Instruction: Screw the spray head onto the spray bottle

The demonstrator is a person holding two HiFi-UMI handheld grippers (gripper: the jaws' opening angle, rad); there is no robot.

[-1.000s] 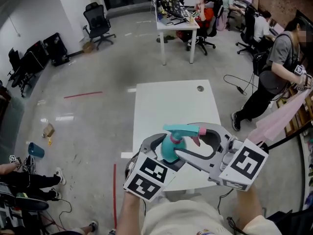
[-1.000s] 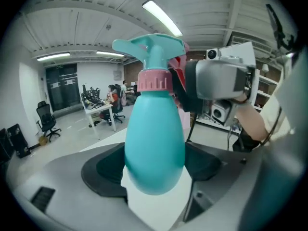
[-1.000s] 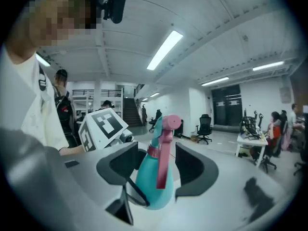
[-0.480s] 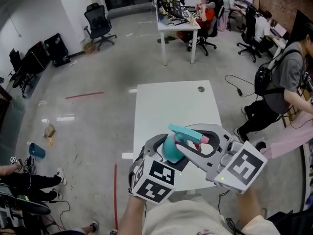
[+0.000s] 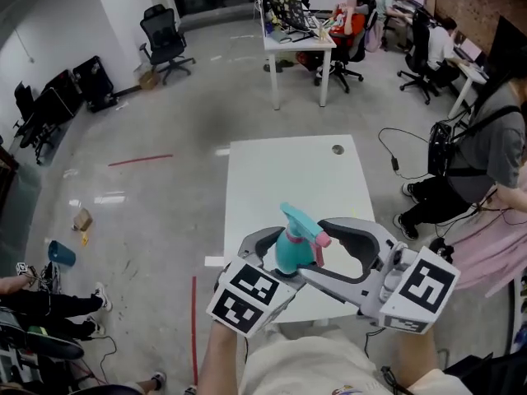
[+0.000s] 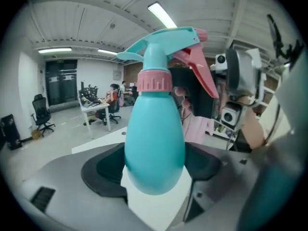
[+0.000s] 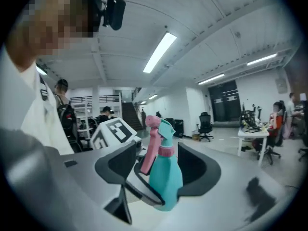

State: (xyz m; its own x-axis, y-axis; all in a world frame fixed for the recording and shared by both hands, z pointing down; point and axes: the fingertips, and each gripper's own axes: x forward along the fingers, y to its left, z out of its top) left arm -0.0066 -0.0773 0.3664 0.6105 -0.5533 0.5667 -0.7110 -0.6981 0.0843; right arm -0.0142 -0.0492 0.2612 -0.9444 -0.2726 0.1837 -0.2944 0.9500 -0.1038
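Note:
A teal spray bottle (image 5: 288,255) with a teal spray head (image 5: 300,220), pink collar and pink trigger (image 5: 321,239) is held upright over the table's near end. My left gripper (image 5: 280,262) is shut on the bottle's belly (image 6: 154,138), its dark pads on either side. My right gripper (image 5: 317,249) comes in from the right; its jaws have just been opening and now stand wide. The bottle's upper part (image 7: 166,174) and trigger (image 7: 150,146) stand between them, untouched by the pads. The left gripper's marker cube (image 7: 113,131) shows behind.
A white table (image 5: 288,171) with a cable hole lies below my hands. A person with a backpack (image 5: 482,151) stands close at its right, with cables on the floor. Desks with seated people (image 5: 300,35) and an office chair (image 5: 165,39) are farther back.
The spray head has turned round on the bottle, its nozzle swinging from leftward toward the far side. The right jaws closed on the head, then spread apart. The person at the right moved rightward.

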